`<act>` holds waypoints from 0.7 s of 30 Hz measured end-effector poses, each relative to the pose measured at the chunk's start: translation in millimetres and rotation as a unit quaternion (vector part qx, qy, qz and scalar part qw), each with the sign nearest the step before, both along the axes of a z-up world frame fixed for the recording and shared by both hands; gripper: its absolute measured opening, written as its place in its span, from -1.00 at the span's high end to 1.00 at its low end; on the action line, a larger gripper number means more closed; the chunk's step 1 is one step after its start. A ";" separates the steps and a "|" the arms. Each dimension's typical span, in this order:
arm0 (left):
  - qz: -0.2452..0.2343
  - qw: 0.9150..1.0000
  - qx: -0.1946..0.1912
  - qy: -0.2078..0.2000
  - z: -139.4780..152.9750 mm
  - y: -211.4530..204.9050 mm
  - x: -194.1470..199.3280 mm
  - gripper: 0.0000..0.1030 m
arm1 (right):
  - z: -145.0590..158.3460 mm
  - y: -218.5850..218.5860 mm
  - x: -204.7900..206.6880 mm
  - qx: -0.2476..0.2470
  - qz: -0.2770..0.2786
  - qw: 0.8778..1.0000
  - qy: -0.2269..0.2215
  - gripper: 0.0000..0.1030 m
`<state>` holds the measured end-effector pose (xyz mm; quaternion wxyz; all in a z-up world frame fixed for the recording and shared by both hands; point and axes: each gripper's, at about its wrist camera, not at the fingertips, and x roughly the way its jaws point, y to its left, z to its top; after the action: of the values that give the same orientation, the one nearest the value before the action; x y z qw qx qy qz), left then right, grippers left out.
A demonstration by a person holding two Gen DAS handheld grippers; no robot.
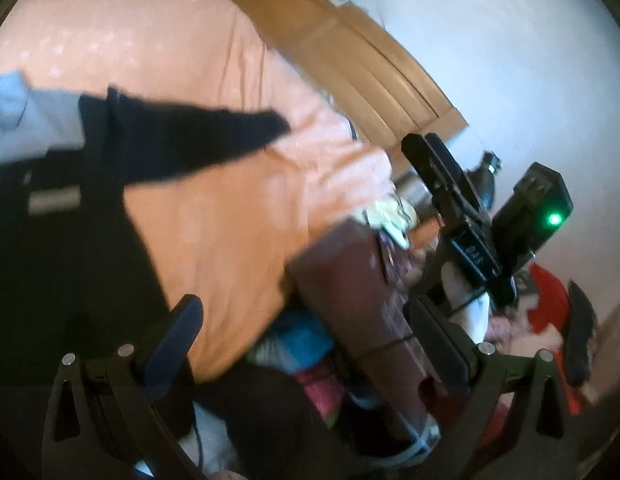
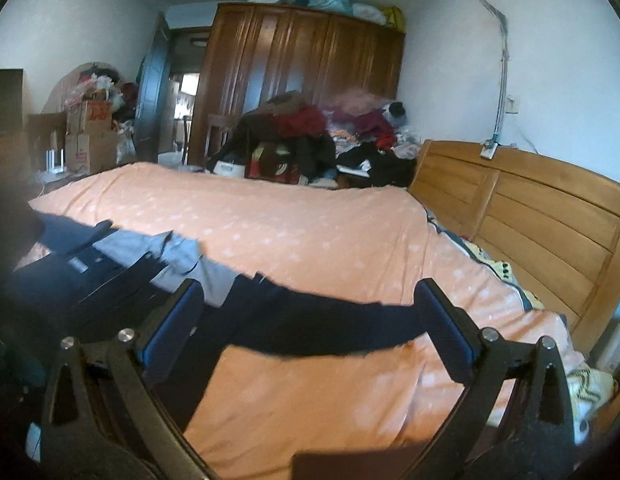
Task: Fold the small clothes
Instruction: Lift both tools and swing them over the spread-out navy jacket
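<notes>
Both tongs wide apart, gripping nothing. Left tongs (image 1: 302, 344) hang past the bed's edge over floor clutter. Right tongs (image 2: 310, 320) hover over a dark garment (image 2: 310, 320) spread flat near the front edge of the orange bed (image 2: 310, 220), grey cloth (image 2: 182, 256) beside it.

We make out only "DAS" on a small black label (image 1: 470, 250) fixed to the other gripper (image 1: 438, 168); print on the cardboard boxes (image 2: 92, 136) stays unreadable.
</notes>
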<state>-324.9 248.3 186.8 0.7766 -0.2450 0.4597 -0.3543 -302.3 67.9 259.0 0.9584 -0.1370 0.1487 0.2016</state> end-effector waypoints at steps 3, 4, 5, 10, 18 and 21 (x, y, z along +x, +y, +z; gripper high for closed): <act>-0.017 1.000 -0.020 0.014 0.2 17.8 -34.0 -1.00 | 1.9 4.9 -16.2 0.012 0.010 1.000 0.016 -1.00; -0.017 1.000 -0.022 0.009 3.1 25.6 -45.3 -1.00 | 1.5 11.6 -20.0 0.012 0.017 1.000 0.020 -1.00; -0.014 1.000 -0.024 0.000 8.1 34.0 -54.1 -1.00 | 3.0 12.5 -22.4 0.016 0.021 0.999 0.021 -1.00; 0.081 0.995 0.013 -0.063 33.3 105.8 -75.5 -1.00 | -5.9 37.0 -17.5 0.045 0.055 0.996 0.060 -1.00; 0.355 0.922 0.125 -0.093 48.8 278.1 -116.1 -1.00 | -39.1 96.6 11.3 0.061 0.109 0.981 0.146 -1.00; 0.480 0.810 0.317 -0.117 56.9 314.6 -132.1 -1.00 | -68.3 125.1 34.9 0.038 0.108 0.974 0.197 -1.00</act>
<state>-457.0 562.9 243.8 0.9303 -0.1315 0.2763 0.2024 -267.5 193.0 190.7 0.8875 -0.0736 0.3109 0.3320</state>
